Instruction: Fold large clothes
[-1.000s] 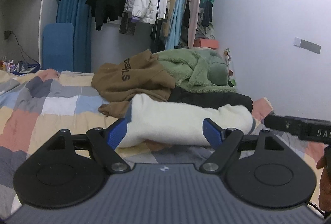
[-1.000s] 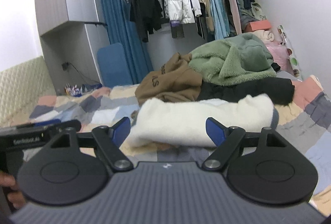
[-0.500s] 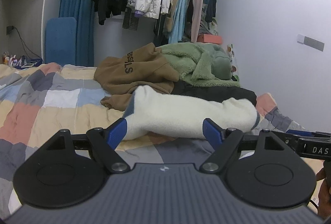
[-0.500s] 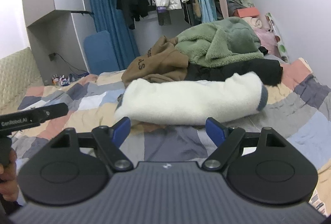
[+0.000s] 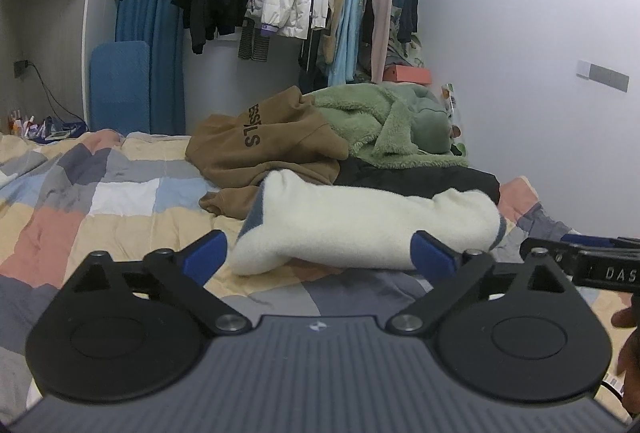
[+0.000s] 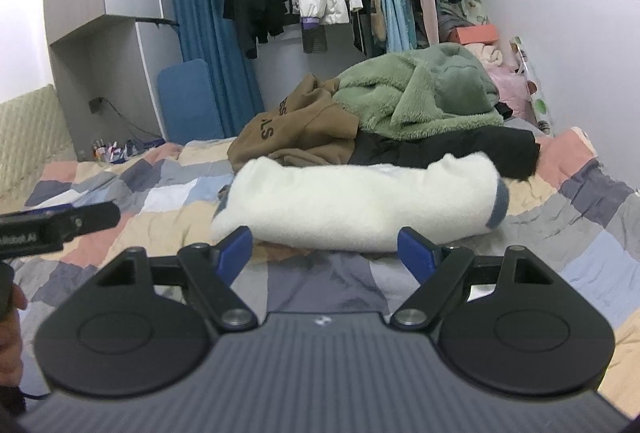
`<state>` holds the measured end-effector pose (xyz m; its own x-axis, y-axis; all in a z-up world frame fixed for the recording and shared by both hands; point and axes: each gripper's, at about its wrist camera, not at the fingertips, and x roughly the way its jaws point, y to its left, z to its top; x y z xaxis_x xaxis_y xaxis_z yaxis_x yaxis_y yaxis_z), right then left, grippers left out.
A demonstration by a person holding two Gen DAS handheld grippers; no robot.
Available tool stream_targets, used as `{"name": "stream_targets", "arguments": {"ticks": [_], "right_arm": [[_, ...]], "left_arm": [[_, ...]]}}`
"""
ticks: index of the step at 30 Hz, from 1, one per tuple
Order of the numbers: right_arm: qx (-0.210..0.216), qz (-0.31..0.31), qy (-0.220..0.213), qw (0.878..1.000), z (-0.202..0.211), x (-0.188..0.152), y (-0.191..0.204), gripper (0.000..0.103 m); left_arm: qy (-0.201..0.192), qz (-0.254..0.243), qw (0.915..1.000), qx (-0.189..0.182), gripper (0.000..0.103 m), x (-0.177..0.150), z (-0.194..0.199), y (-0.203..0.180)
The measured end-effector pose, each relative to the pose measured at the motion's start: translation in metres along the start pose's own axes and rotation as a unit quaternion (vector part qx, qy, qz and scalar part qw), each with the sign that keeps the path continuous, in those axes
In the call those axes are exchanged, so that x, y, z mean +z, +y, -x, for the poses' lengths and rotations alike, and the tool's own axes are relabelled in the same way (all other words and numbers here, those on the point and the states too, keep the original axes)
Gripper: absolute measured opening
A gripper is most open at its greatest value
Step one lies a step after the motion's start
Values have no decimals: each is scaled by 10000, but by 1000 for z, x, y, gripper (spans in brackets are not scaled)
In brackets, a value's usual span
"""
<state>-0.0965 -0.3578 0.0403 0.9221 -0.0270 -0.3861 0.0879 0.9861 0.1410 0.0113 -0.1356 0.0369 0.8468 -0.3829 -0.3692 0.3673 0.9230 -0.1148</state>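
White fleece garment (image 5: 360, 225) lies folded into a long bundle on the patchwork bed (image 5: 100, 201), just in front of the heap of brown hoodie (image 5: 264, 149), green fleece jacket (image 5: 384, 121) and black garment (image 5: 420, 179). A second ago your two tools sat closer to that bundle, with its near edge framed between their blue fingers; now both views show more bare quilt in front of it, so you have pulled back a little. Your left tool (image 5: 318, 253) is spreading its jaws at this moment, with nothing between them and the fleece lying beyond the tips. Your right tool (image 6: 328, 251) has its jaws apart as before and is empty too. I read this as the white piece being finished and let go. What remains, judging by the pile, is the unfolded clothing behind it: the hoodie looks like your nearest candidate, though its lower edge lies hidden behind the white bundle, so lifting it may disturb your fold.
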Motion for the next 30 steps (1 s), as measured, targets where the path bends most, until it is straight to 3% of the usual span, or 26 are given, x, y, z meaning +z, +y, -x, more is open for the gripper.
{"name": "stream_targets", "arguments": {"ticks": [3,20,30], "right_arm": [[-90,-43,-27,9999,0,4,-3,103],[-144,-156,93,9997,0,4,-5,103],[-133,-126,149,9997,-2,5,-6,103]], "left_arm": [[-12,5,10000,-23,103,2,2,-1],[1,-8,9999,150,103,7,7,-9],[-48,26,10000,5,103,6,8,-12]]}}
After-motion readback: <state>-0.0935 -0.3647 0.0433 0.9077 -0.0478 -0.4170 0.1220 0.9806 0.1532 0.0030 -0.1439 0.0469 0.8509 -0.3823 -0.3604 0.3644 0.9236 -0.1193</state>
